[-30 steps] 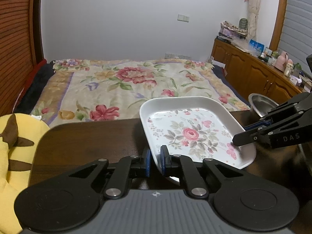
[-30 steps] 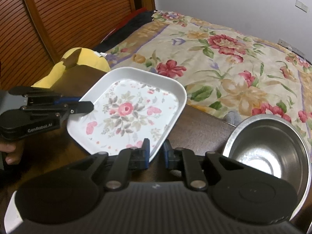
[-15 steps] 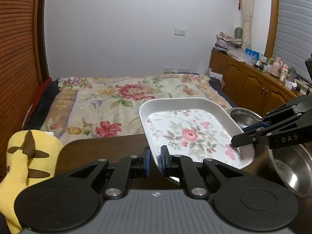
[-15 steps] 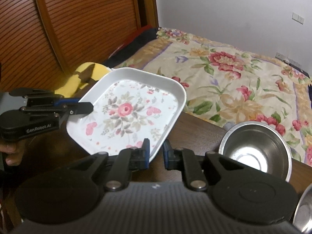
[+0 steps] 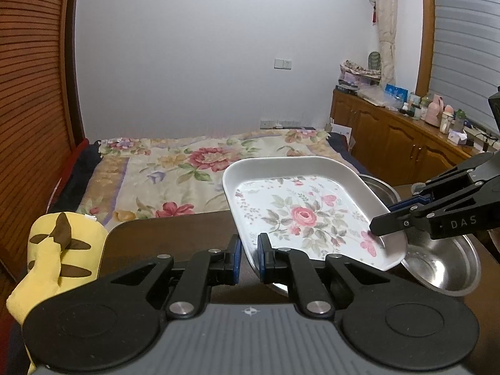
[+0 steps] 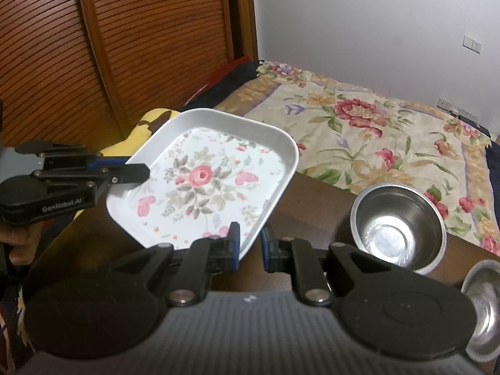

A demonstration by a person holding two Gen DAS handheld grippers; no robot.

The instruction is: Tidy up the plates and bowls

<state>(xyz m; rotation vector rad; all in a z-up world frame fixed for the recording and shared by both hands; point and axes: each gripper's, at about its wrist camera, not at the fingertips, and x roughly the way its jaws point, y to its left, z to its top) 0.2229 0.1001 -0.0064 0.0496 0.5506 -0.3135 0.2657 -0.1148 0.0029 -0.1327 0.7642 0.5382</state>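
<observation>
A white square plate with a rose print (image 5: 307, 215) (image 6: 206, 187) hangs in the air above the dark wooden table (image 5: 175, 237) (image 6: 312, 206). My left gripper (image 5: 249, 256) is shut on one rim of the plate. My right gripper (image 6: 251, 247) is shut on the opposite rim; it shows in the left wrist view as a black gripper (image 5: 386, 223) at the right. A steel bowl (image 6: 397, 226) (image 5: 443, 262) stands on the table. A second steel bowl (image 6: 484, 306) (image 5: 378, 187) lies partly hidden.
A bed with a floral cover (image 5: 193, 168) (image 6: 387, 137) runs beyond the table's far edge. A yellow plush toy (image 5: 59, 250) lies at the table's left end. Wooden cabinets with clutter (image 5: 406, 137) line the right wall, and slatted wooden doors (image 6: 93, 50) stand at the left.
Both grippers have lifted the plate up off the table and carried it back toward me; the table and steel bowls now sit lower and farther in view.
</observation>
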